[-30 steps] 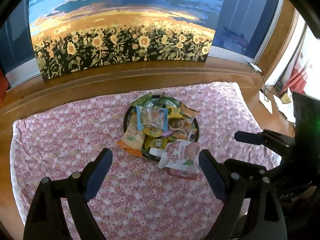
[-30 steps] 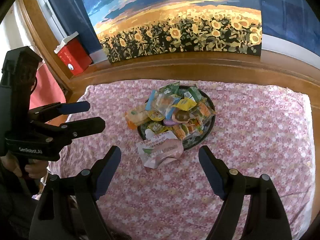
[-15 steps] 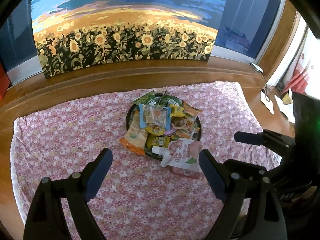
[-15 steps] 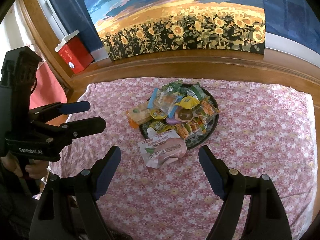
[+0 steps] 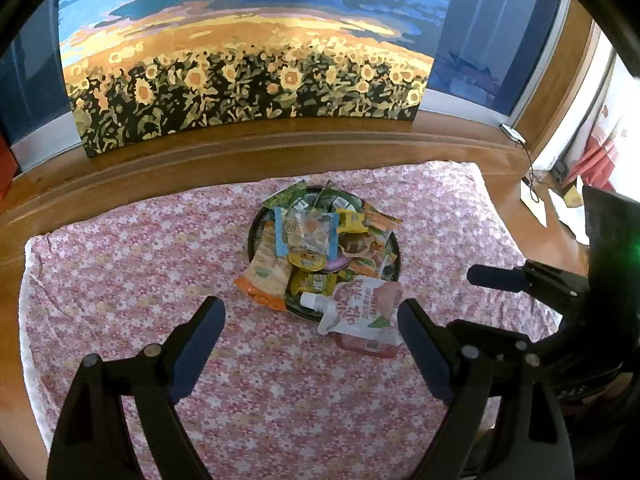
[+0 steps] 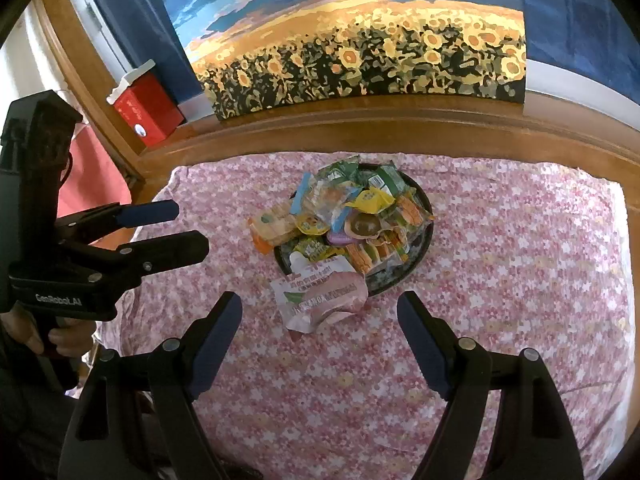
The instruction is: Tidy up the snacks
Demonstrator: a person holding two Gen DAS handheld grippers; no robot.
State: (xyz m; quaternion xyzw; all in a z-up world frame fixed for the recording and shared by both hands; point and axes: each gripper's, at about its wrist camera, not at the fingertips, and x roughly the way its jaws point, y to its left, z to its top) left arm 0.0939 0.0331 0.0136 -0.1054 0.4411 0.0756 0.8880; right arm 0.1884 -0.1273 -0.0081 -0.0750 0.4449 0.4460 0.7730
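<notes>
Nearly done: your snacks (image 5: 320,240) fill the tray (image 5: 253,236); only the pouch (image 5: 366,314) overhangs its near rim. Both grippers, left gripper (image 5: 310,322) and right gripper (image 6: 320,318), gape empty.

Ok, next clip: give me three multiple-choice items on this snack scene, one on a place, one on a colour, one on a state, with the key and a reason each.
1. Where does the pink spouted pouch lie?
A. leaning off the near edge of the dark round tray onto the cloth
B. on the wooden ledge by the painting
C. between a tool's fingers

2. What colour is the box on the ledge, left of the sunflower painting?
A. green
B. red with a white top
C. black

3. How do the left tool and the right tool stand?
A. both shut on snacks
B. left shut, right open
C. both open and empty

Key: 1 A, the pouch overhangs the tray's near rim onto the floral cloth. 2 B, the right wrist view shows it red with a white lid. 3 C, each view shows wide fingers with only cloth between.
</notes>
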